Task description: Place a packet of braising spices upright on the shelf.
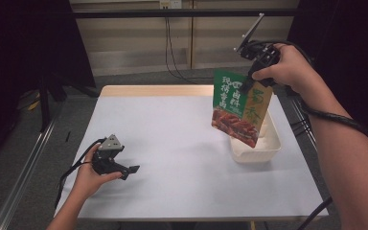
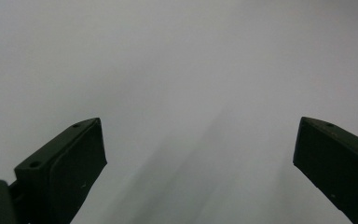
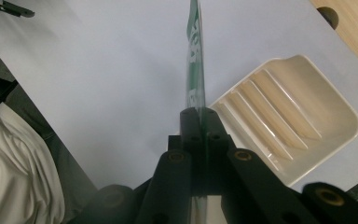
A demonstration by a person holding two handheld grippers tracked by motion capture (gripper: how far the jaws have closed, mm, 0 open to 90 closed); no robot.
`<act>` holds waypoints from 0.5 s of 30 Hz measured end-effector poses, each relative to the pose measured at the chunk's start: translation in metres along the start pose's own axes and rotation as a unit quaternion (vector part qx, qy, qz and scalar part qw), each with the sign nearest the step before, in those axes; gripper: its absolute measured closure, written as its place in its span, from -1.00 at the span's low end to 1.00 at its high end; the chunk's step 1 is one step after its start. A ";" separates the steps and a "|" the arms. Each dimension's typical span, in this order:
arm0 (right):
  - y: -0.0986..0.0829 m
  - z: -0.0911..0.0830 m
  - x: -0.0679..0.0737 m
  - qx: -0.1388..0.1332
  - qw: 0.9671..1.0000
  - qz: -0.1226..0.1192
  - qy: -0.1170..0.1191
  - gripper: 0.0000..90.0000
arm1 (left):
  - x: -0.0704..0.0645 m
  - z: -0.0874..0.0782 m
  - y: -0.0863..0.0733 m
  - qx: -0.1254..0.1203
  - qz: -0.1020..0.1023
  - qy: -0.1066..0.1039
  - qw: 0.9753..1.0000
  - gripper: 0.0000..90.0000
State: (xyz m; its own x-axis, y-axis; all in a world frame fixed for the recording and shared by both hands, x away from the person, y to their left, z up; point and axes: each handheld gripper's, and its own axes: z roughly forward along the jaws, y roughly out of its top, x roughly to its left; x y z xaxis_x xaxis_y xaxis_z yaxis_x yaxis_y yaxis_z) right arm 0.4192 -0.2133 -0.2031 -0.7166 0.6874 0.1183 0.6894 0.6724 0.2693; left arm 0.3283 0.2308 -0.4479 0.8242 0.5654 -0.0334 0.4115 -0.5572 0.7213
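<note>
A green and tan snack bag [image 1: 240, 106] with red food printed on it hangs in the air over the table's right side. My right gripper [image 1: 249, 82] is shut on its top edge. In the right gripper view the bag [image 3: 195, 51] shows edge-on, running away from the closed jaws of my right gripper [image 3: 199, 113]. Just below and to the right of it sits a cream ribbed tray [image 1: 269, 146], seen too as the tray [image 3: 335, 109] from above. My left gripper [image 1: 133, 169] rests low at the table's front left, open, with nothing between its fingers [image 2: 81, 158].
The white table [image 1: 172, 143] has a wooden strip [image 1: 158, 90] along its far edge. A metal rail [image 1: 24, 167] runs down the floor at the left. Cables hang at the back wall and at the table's right edge.
</note>
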 end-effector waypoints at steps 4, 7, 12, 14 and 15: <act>-0.007 0.000 -0.002 0.001 1.000 0.003 0.000 1.00 | 0.001 -0.002 0.001 0.008 0.006 0.007 1.000 -0.96; -0.008 0.001 -0.002 0.004 1.000 0.006 -0.002 1.00 | 0.001 -0.002 0.001 0.006 0.005 0.008 1.000 -0.96; -0.015 0.001 -0.006 0.004 1.000 0.001 -0.001 1.00 | 0.000 -0.002 0.001 0.000 0.000 0.008 1.000 -0.96; -0.018 0.001 -0.006 0.004 1.000 -0.001 0.001 1.00 | 0.000 -0.002 0.001 0.003 0.000 0.010 1.000 -0.96; -0.018 0.001 -0.006 0.004 1.000 -0.001 0.001 1.00 | 0.000 -0.002 0.001 0.003 0.000 0.010 1.000 -0.96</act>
State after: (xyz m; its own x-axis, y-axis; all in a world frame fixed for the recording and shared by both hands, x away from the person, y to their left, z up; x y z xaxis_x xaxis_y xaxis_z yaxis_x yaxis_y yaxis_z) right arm 0.4116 -0.2293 -0.2095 -0.7175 0.6863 0.1191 0.6895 0.6753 0.2620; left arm 0.3279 0.2312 -0.4460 0.8159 0.5779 -0.0199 0.4140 -0.5598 0.7178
